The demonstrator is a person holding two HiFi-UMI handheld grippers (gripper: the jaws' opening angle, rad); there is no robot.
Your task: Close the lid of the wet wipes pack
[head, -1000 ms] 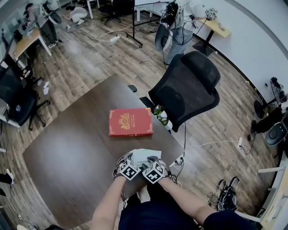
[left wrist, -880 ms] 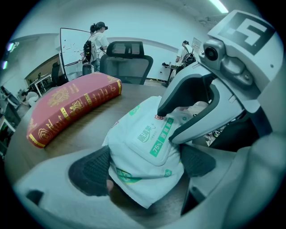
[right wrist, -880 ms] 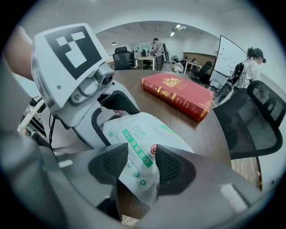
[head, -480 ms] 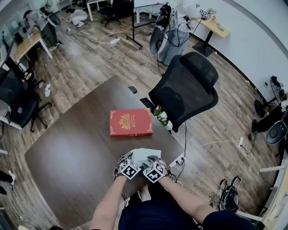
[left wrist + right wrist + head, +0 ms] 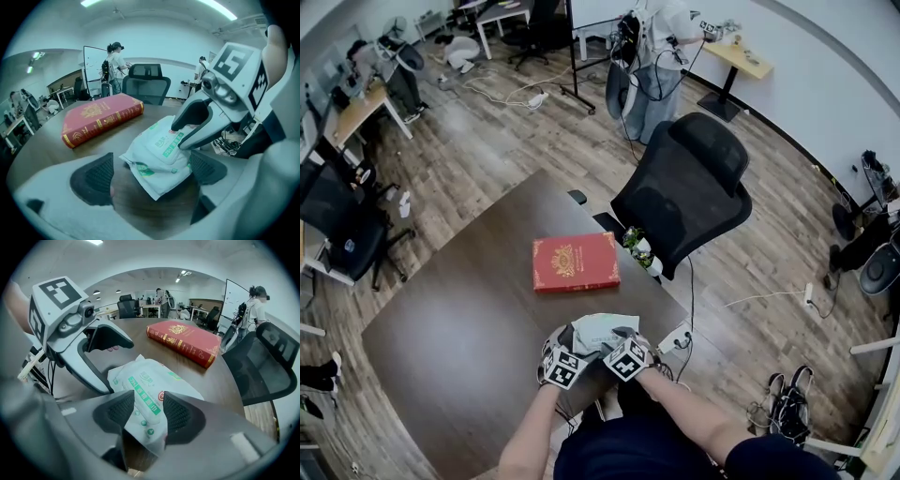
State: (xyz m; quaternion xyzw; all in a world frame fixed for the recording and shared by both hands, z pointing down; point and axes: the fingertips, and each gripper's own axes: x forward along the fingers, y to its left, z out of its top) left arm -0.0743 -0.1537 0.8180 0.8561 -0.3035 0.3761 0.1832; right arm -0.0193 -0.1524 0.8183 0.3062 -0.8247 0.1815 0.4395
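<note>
The white wet wipes pack point(image 5: 598, 333) with green print lies on the dark wooden table point(image 5: 469, 319) near its front edge. Its lid flap point(image 5: 167, 142) lies flat on top. My right gripper point(image 5: 149, 416) is shut on the near end of the pack, a pad on each side. My left gripper point(image 5: 151, 173) is open; its jaws have just been opening, and a corner of the pack lies between the pads with neither one pressing it. In the head view both marker cubes sit close together just short of the pack.
A red hardback book point(image 5: 576, 262) lies beyond the pack. A black mesh office chair point(image 5: 689, 202) stands at the table's far right side, with a small plant point(image 5: 635, 246) by the edge. The table's near edge runs right beneath my hands. People stand far off.
My left gripper has drawn back a little from the pack toward me and lifted slightly. The right gripper and the pack have stayed where they were.
</note>
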